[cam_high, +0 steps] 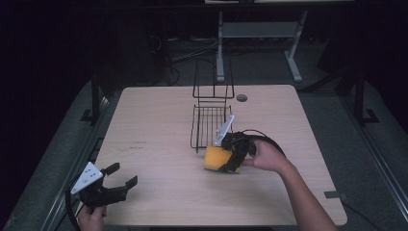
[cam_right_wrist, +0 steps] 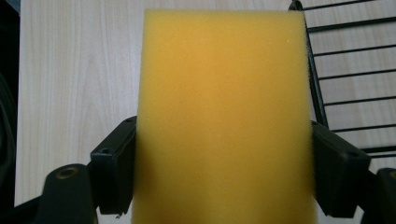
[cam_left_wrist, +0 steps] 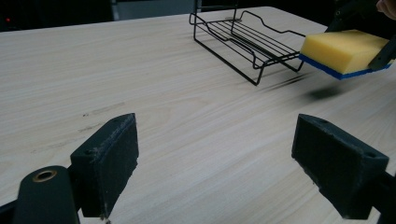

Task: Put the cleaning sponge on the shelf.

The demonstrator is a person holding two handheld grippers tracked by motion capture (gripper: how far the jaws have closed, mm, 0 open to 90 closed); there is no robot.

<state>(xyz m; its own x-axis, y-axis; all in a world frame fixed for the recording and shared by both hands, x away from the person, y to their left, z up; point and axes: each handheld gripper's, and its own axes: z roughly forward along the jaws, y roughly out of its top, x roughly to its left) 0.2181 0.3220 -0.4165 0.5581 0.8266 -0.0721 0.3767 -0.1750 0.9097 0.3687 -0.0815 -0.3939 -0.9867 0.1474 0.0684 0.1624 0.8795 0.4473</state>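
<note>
I hold the yellow sponge point(cam_high: 214, 158) in my right gripper point(cam_high: 230, 159), near the middle of the desk point(cam_high: 154, 144). In the right gripper view the two black jaws press on both long sides of the sponge point(cam_right_wrist: 224, 121), so this gripper is closed on it. In the left gripper view I see that the sponge point(cam_left_wrist: 343, 49) has a thin blue layer on its underside, and that it is lifted a little above the desk, because a dark shadow lies on the wood under it.

The black wire rack point(cam_high: 210, 122) stands just behind the sponge, toward the far side of the desk. It has a flat tray part of thin bars and a tall wire back that rises at its far end. I see nothing inside the tray; between the bars only the wood of the desk shows. The sponge is outside the rack, close to its near edge. In the right gripper view the rack point(cam_right_wrist: 345, 84) appears just beside the right side of the sponge, but I cannot tell if they touch.

My left gripper point(cam_high: 119, 178) is at the near left corner of the desk, well apart from the sponge and the rack. Its jaws stand wide open and hold nothing; in the left gripper view only bare wood lies between them.
</note>
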